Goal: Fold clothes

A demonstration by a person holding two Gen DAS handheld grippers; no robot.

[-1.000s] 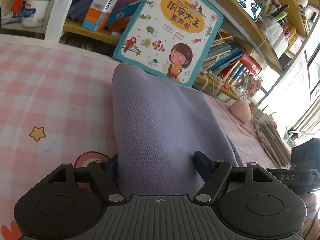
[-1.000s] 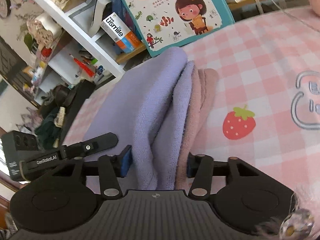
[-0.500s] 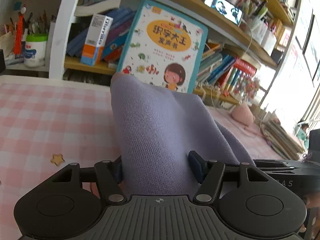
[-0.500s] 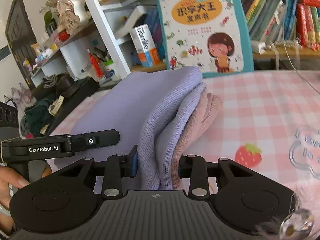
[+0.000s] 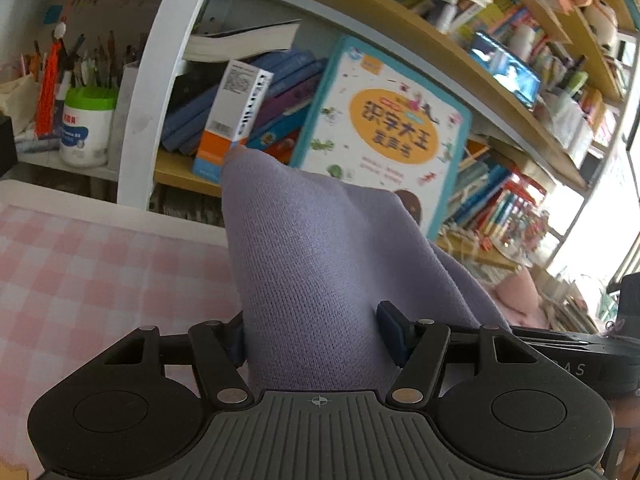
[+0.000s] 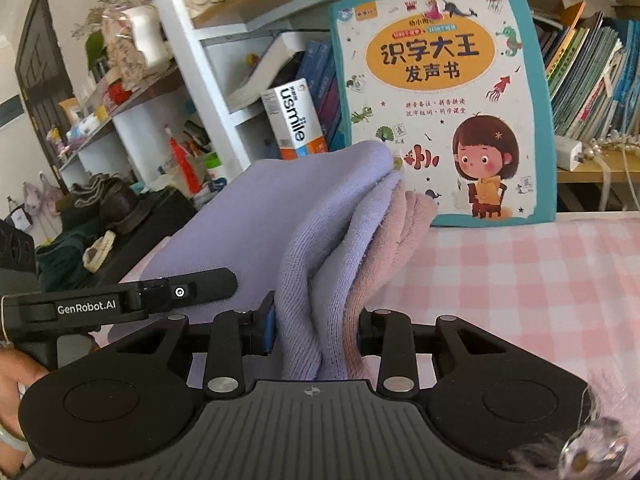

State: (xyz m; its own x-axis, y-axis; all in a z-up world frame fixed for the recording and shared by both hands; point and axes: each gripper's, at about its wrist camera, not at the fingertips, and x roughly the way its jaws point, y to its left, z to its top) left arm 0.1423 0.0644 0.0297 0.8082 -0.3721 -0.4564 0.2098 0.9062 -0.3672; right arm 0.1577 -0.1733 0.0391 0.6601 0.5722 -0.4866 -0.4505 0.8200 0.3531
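A folded lilac knit garment (image 5: 320, 264) runs forward from between the jaws of my left gripper (image 5: 316, 336), whose blue pads press on its near end. In the right wrist view the same garment (image 6: 280, 208) shows stacked lilac folds with pink layers (image 6: 400, 232) beside them. My right gripper (image 6: 316, 332) is shut on that bunched edge. The bundle hangs above the pink checked cloth (image 6: 520, 280), held at both sides. The left gripper's black body (image 6: 120, 300) shows at the left of the right wrist view.
Close behind the garment a large children's book (image 6: 440, 92) leans against crowded bookshelves (image 5: 500, 80). A usmile box (image 6: 296, 120) and a white jar (image 5: 86, 128) stand on the shelves. Dark clutter (image 6: 104, 208) lies at the left.
Both grippers have risen with the garment and tipped up toward the shelves. The bundle has left the checked cloth. Both pairs of jaws narrowed slightly on the fabric early on.
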